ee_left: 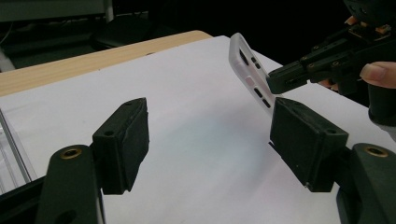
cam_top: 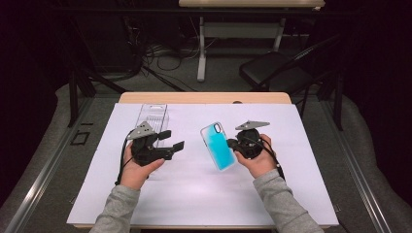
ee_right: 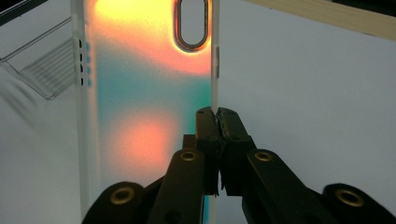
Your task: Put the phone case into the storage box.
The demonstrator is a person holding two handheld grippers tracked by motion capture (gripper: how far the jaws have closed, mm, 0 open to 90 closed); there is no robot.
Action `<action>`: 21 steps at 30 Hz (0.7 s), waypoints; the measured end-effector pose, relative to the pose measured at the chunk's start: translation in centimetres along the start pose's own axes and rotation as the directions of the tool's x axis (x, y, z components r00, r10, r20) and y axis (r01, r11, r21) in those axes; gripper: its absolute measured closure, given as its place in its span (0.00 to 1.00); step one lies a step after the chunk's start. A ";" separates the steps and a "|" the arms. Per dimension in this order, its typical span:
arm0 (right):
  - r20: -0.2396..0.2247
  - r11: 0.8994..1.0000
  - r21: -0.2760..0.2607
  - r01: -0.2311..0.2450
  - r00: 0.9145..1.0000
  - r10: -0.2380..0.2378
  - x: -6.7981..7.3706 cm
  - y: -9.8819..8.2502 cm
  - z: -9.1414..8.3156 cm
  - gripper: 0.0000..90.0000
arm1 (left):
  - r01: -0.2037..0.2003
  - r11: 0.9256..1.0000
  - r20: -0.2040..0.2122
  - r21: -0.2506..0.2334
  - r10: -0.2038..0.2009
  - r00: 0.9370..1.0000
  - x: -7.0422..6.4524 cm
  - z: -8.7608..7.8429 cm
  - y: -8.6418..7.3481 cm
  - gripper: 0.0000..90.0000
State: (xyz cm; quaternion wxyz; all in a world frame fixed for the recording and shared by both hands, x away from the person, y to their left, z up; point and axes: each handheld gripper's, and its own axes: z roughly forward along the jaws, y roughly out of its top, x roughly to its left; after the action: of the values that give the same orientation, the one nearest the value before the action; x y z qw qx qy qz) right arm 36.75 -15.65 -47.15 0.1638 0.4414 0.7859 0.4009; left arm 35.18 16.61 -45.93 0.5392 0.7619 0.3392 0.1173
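Note:
A phone case [cam_top: 218, 145], teal-blue in the high view and glowing orange and teal in the right gripper view [ee_right: 140, 93], is held up off the white sheet [cam_top: 194, 189], tilted. My right gripper [cam_top: 233, 144] is shut on its long side edge, pads [ee_right: 208, 126] pinching the clear rim. My left gripper [cam_top: 172, 141] stands open to the left of the case, jaws pointing toward it with nothing between them. In the left gripper view [ee_left: 210, 135], the case [ee_left: 250, 77] and the right gripper [ee_left: 299, 74] appear beyond the right-hand jaw.
A clear plastic tray [cam_top: 151, 118] lies on the sheet behind the left gripper and shows in the right gripper view [ee_right: 46, 70]. The wooden table edge [cam_top: 204, 97] runs along the back. A black folding chair [cam_top: 274, 70] and floor cables stand beyond.

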 end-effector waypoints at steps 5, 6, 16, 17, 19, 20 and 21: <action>-0.002 0.999 -0.038 -0.007 1.000 0.007 0.1 -0.1 0.2 0.98 | 0.027 0.999 0.007 0.021 -0.027 1.000 0.0 0.1 -0.1 0.34; 0.000 0.999 -0.041 0.002 1.000 -0.002 0.2 -0.2 0.2 0.98 | 0.034 0.999 0.009 0.022 -0.034 0.999 -0.1 0.2 -0.1 0.34; 0.013 0.993 -0.121 0.003 1.000 -0.002 0.7 -1.0 0.1 0.98 | 0.033 0.999 0.019 0.005 -0.033 0.999 -0.3 0.2 -0.2 0.38; 0.013 0.992 -0.130 0.003 1.000 -0.001 0.7 -1.1 0.1 0.98 | 0.030 1.000 0.018 0.004 -0.030 0.999 -0.4 0.2 -0.1 0.38; 0.012 0.989 -0.148 -0.003 1.000 0.005 0.8 -1.3 0.2 0.98 | 0.027 1.000 0.019 0.002 -0.027 0.999 -0.5 0.2 -0.1 0.38; 0.013 0.988 -0.155 -0.007 1.000 0.009 0.9 -1.4 0.1 0.98 | 0.026 1.000 0.021 -0.002 -0.026 0.999 -0.5 0.2 -0.1 0.38; 0.015 0.986 -0.167 -0.004 1.000 0.007 0.9 -1.5 0.1 0.98 | 0.028 1.000 0.026 -0.002 -0.028 0.999 -0.6 0.2 -0.1 0.38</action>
State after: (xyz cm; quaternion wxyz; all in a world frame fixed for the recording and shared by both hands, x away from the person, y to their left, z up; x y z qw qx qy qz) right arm 35.48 -15.28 -48.27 0.2050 0.4313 0.7471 0.4623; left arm 34.84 16.10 -45.98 0.5461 0.7579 0.3425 0.1004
